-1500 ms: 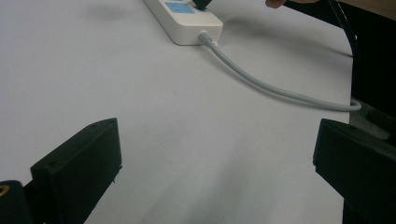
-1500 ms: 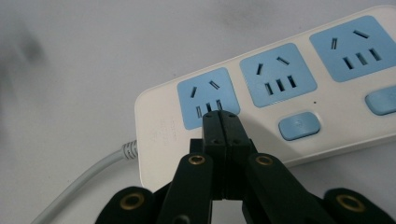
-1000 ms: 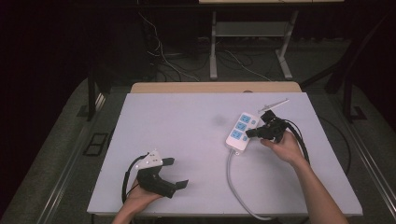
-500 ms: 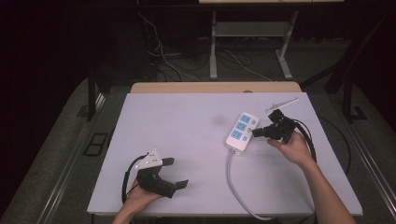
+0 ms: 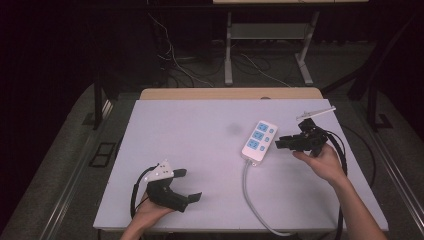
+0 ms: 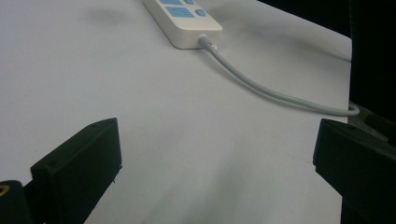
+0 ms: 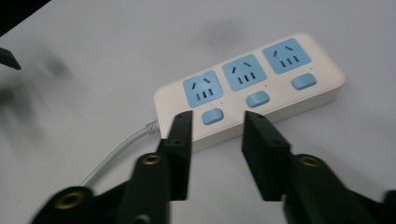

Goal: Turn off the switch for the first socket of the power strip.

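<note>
High view: white power strip (image 5: 259, 140) lies flat on the tabletop (image 5: 200, 135), right of centre, its grey cord (image 5: 252, 200) running off the near end toward the person's edge. Right gripper (image 5: 286, 144) hangs just beside the strip's right long side, apart from it, jaws pointed at the strip

Right gripper view: jaws parted with a moderate gap, nothing between them; tips (image 7: 218, 140) sit just short of the strip's switch-side edge, roughly lined up between the first blue switch (image 7: 212, 115) next to the cord end and the middle one (image 7: 258, 99). Three blue sockets, three switches, no plugs in

Left gripper (image 5: 186, 187) is well apart from the strip, near the tabletop's near-left corner, released wide. Left gripper view: both jaws at the frame edges, bare tabletop between them, strip (image 6: 183, 17) far ahead

Step, as I read it: approach phase on the strip. Right gripper is either about to press a switch or to pinch the strip body; can't tell which yet. Left is idle

Next move calls for:
- a press: narrow the jaws, centre one tip over a single switch, come down square so it doesn't hit two
- a grab: open wider than the strip's width and straddle its long sides
- watch for the strip sliding on the smooth tabletop; the cord gives little restraint
</note>
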Tool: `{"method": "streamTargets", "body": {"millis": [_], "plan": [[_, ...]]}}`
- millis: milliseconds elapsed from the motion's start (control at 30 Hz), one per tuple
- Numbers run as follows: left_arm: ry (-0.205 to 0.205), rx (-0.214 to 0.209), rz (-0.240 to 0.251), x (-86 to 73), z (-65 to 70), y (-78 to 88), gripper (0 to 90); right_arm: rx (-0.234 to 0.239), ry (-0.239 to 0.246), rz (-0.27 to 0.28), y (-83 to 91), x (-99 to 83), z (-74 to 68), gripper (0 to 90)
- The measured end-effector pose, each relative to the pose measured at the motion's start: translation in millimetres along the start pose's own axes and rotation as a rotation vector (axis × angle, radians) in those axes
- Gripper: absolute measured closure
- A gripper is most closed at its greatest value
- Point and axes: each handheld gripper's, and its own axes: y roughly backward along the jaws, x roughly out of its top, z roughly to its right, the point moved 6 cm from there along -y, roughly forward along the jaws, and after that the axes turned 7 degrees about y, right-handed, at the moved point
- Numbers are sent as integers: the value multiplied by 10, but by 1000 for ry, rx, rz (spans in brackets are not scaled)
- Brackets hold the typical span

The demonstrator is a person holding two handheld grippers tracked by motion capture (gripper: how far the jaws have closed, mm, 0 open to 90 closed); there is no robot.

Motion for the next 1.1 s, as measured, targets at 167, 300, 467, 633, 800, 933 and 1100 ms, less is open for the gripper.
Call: {"method": "streamTargets", "body": {"millis": [167,300,467,633,800,933,1100], "plan": [[0,1,-1,-2,0,-1,0,-23,-22,20,98,-16,-40,229],[-2,0,0,0,4,-3,0,-28,-42,52,186,-44,-65,73],[0,3,0,-2,0,-2,0,-39,-57,90,306,-118,-99,3],[-1,3,-3,-4,8,-10,0,-27,-64,121,401,-190,-161,3],[1,4,1,-2,9,-9,0,-12,-67,147,463,-251,-225,3],[1,4,1,-2,11,-9,0,-2,-59,155,484,-304,-284,3],[1,4,2,-2,11,-6,0,1,-51,166,481,-378,-353,3]]}}
